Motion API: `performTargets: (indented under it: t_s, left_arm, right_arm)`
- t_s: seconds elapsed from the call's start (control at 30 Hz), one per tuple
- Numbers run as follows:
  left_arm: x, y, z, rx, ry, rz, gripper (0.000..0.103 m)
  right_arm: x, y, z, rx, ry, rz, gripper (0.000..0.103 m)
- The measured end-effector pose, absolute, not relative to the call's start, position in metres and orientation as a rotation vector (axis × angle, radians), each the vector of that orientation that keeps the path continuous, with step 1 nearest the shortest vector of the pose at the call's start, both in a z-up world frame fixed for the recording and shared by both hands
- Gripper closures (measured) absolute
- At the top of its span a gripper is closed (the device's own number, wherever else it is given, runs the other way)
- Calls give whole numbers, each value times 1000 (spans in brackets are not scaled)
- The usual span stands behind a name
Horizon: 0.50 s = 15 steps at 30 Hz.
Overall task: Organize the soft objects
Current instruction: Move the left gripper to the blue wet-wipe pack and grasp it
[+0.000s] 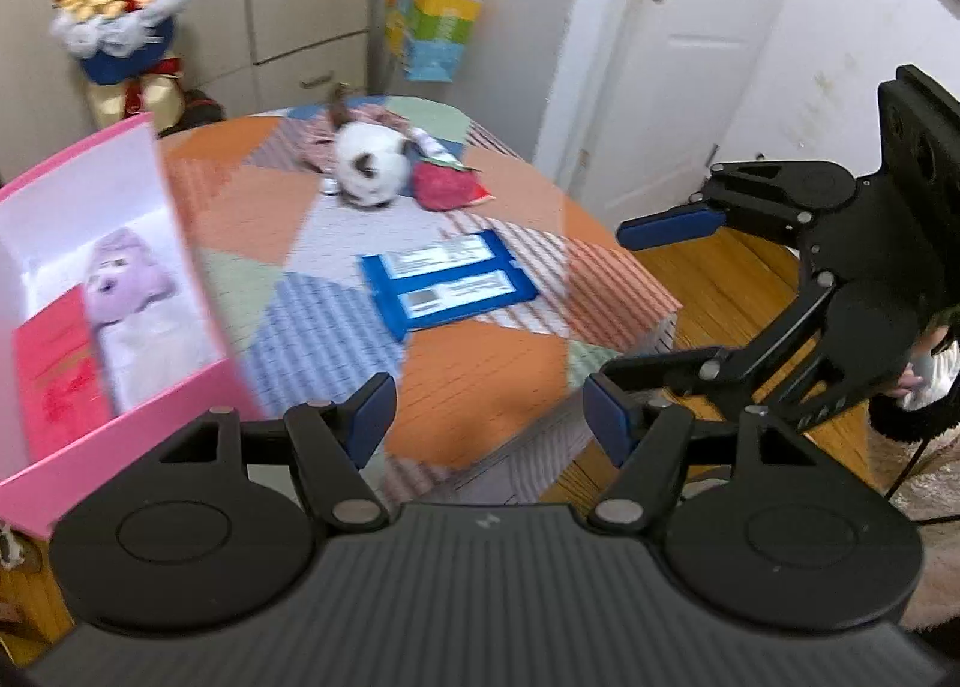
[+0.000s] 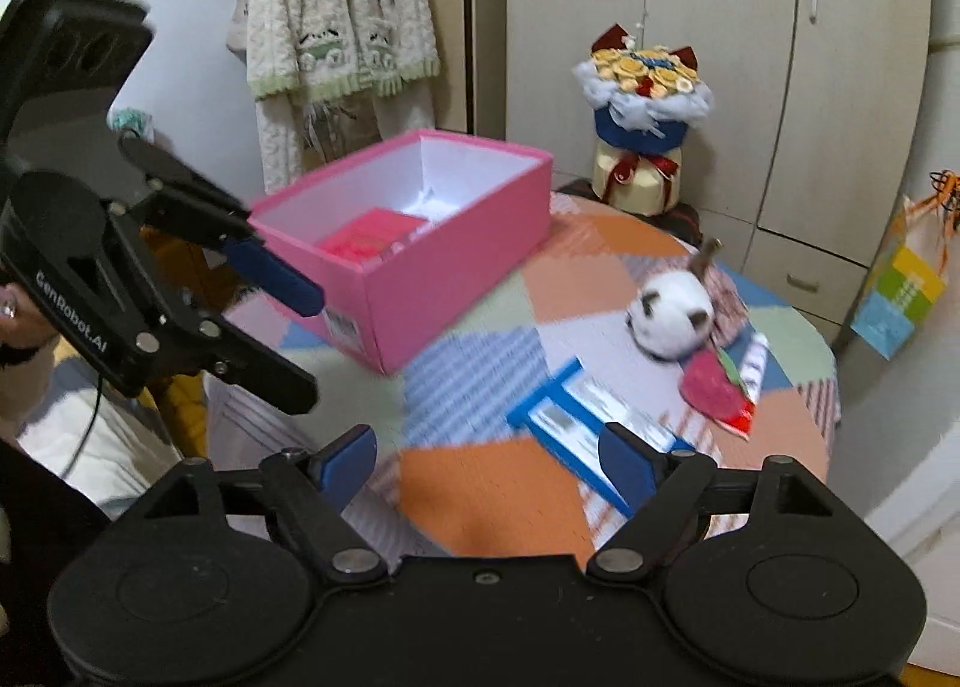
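Both tongs hung spread and empty over the patchwork-covered table (image 1: 480, 363).

The left gripper (image 1: 489, 417) and right gripper (image 2: 489, 462) pinched nothing. A lilac plush doll (image 1: 129, 279) lay inside the open pink cardboard box (image 2: 456, 267); well apart from that box sat a white round plush toy (image 2: 672, 321), a red fabric pouch (image 2: 714, 387) touching it.

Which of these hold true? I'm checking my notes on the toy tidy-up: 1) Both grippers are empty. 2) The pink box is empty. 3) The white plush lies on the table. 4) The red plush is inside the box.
1) True: the left gripper and the right gripper stand open with nothing between the jaws.
2) False: the pink box holds a purple plush and a red item.
3) True: the white plush lies on the table.
4) False: the red plush lies on the table beside the white one.
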State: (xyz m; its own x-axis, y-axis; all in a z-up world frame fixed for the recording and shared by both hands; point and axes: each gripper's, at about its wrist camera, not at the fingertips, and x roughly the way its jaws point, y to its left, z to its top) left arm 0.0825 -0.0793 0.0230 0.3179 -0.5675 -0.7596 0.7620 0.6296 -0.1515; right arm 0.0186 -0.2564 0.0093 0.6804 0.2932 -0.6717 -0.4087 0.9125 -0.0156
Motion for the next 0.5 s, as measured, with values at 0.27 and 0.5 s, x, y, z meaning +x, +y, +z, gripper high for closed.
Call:
performTargets:
  t_s: [0.27,0.5]
  left_arm:
    - [108,-112,-8,179,867,-857,37]
    - [132,-137,-38,179,762,-772,39]
  right_arm:
    - [17,-281,-28,-185,681,373,18]
    - [49,-293,-66,-140,623,409,18]
